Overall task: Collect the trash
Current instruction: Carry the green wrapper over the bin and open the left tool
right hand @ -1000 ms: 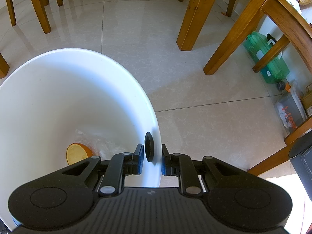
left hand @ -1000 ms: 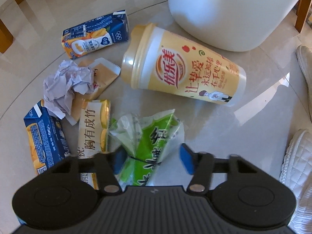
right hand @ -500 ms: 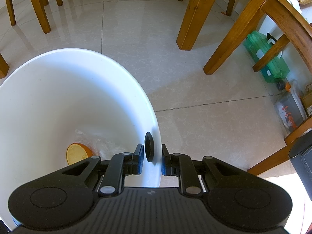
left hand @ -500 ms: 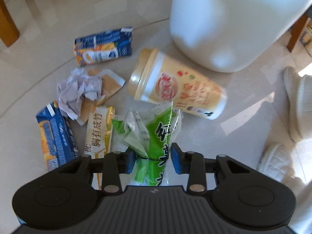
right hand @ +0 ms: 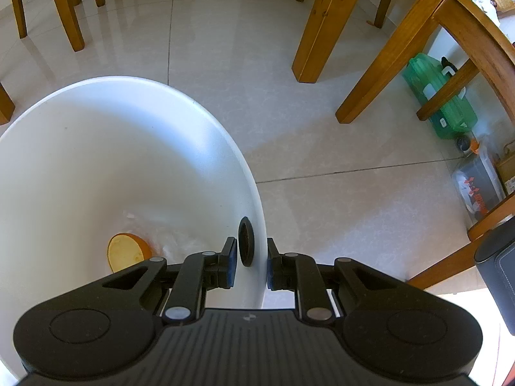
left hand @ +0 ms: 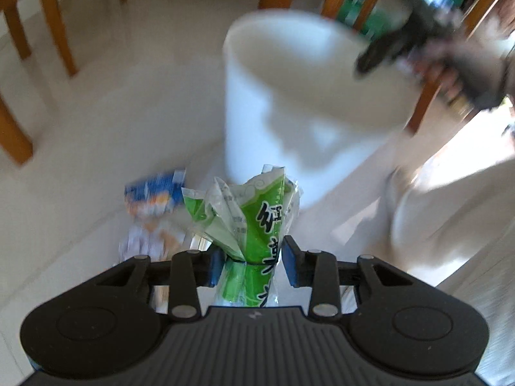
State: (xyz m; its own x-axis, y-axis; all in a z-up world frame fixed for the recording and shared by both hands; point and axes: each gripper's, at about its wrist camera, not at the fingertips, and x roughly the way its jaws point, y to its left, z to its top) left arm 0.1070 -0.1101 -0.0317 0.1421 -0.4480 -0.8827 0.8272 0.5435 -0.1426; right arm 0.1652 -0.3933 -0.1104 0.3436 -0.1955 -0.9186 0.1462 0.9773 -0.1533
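Left wrist view, blurry: left hand-held gripper [left hand: 251, 265] pinched on a green-and-clear snack wrapper [left hand: 254, 222], wrapper sticking up between the blue pads. White trash bin [left hand: 289, 112] just ahead and slightly right, standing on the tile floor [left hand: 96, 128]. Blue juice carton [left hand: 157, 193] and crumpled paper [left hand: 145, 241] on the floor ahead-left, smeared. Right hand-held gripper [left hand: 386, 51] visible at the bin's far-right rim. Right wrist view: right hand-held gripper [right hand: 251, 265] narrow, clamped on the white trash bin [right hand: 128, 160] rim, one finger inside, one outside. Orange-rimmed lid [right hand: 127, 252] at the bin bottom, ahead-left. Wooden chair legs [right hand: 322, 25] further ahead.
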